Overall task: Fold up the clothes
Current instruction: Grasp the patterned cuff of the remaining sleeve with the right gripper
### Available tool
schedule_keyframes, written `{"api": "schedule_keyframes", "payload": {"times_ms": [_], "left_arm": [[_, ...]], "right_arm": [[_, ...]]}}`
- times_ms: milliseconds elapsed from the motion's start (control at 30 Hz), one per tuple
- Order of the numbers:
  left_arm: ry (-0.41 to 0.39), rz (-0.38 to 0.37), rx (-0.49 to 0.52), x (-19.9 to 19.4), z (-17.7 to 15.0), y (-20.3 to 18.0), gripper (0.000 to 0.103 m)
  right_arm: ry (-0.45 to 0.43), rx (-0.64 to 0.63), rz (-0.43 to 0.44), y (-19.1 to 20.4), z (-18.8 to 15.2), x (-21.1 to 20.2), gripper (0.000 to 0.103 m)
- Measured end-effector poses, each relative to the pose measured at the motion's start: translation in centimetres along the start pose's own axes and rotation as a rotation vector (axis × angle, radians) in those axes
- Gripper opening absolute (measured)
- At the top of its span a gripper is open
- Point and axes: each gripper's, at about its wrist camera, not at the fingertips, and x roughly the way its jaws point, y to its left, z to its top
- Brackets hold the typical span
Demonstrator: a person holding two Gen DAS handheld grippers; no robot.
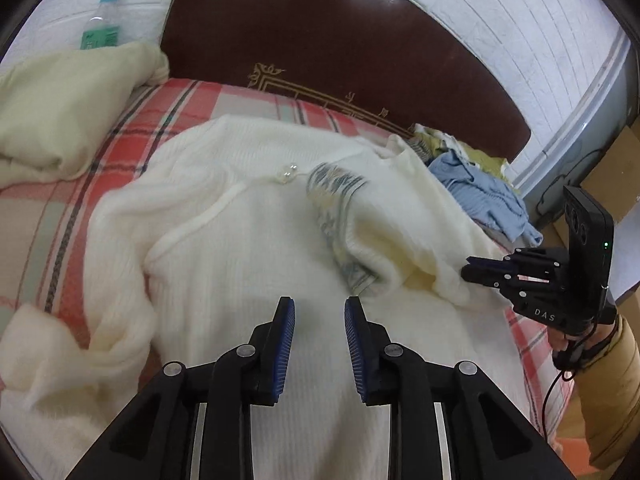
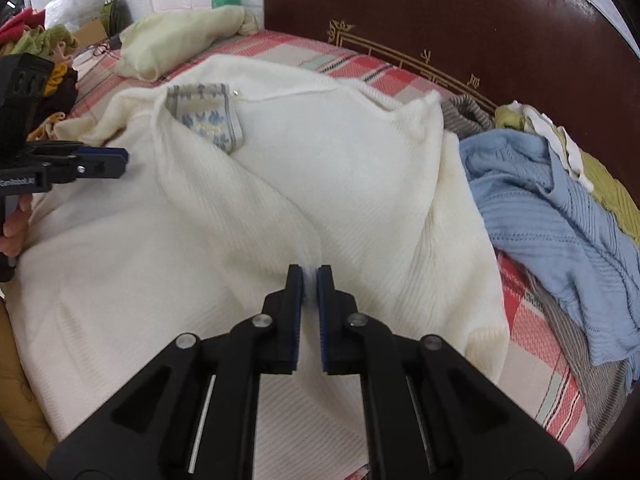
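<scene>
Cream ribbed-knit sweater [image 1: 248,216] is lying centre frame on the plaid bed | your right gripper [image 2: 309,276] is pinching its knit | your left gripper [image 1: 319,308] is hovering spread, gripping nothing | risk: one-sided pull is bunching the fold, dragging the patterned cuff [image 1: 336,200]

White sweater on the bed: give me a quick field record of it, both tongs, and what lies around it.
garment: white sweater spread on the plaid bed cover, patterned cuff folded onto it
right tongs: shut on a pinch of sweater fabric
left tongs: open, pads apart over the sweater, nothing between them
right of sweater: blue knit heaped
far corner: cream pillow, water bottle behind it
fold: not finished
</scene>
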Motion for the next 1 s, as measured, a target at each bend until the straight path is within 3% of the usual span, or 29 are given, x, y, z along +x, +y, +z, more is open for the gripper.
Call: {"api": "schedule_keyframes", "payload": {"times_ms": [67, 167, 267, 367, 533, 667, 833, 1000], "left_arm": [[-0.016, 0.019, 0.007, -1.3, -0.8, 0.0, 0.039], [-0.049, 0.042, 0.036, -3.6, -1.8, -0.1, 0.054], [-0.077, 0.076, 0.076, -6.3, -2.6, 0.1, 0.058], [-0.108, 0.193, 0.133, -9.0, -3.1, 0.8, 0.061], [-0.124, 0.345, 0.125, -12.7, -4.2, 4.3, 0.065], [-0.071, 0.429, 0.094, -13.7, -5.8, 7.8, 0.065], [0.001, 0.421, 0.081, -13.3, -7.8, 10.7, 0.065], [0.015, 0.377, 0.062, -11.8, -7.8, 12.0, 0.068]], "right_arm": [[0.0, 0.019, -0.004, 0.0, -0.2, -0.2, 0.024], [-0.073, 0.043, 0.034, 0.6, 0.6, -1.8, 0.027], [-0.14, 0.024, 0.118, 2.4, 2.4, -2.8, 0.028], [-0.145, -0.014, 0.161, 5.4, 5.0, -1.5, 0.028], [-0.097, -0.029, 0.185, 9.5, 8.2, 2.7, 0.028], [-0.053, -0.062, 0.199, 12.2, 8.6, 4.6, 0.023], [-0.024, -0.168, 0.245, 15.2, 7.5, 3.8, 0.022], [-0.048, -0.135, 0.268, 15.7, 6.2, 1.9, 0.024]]}}
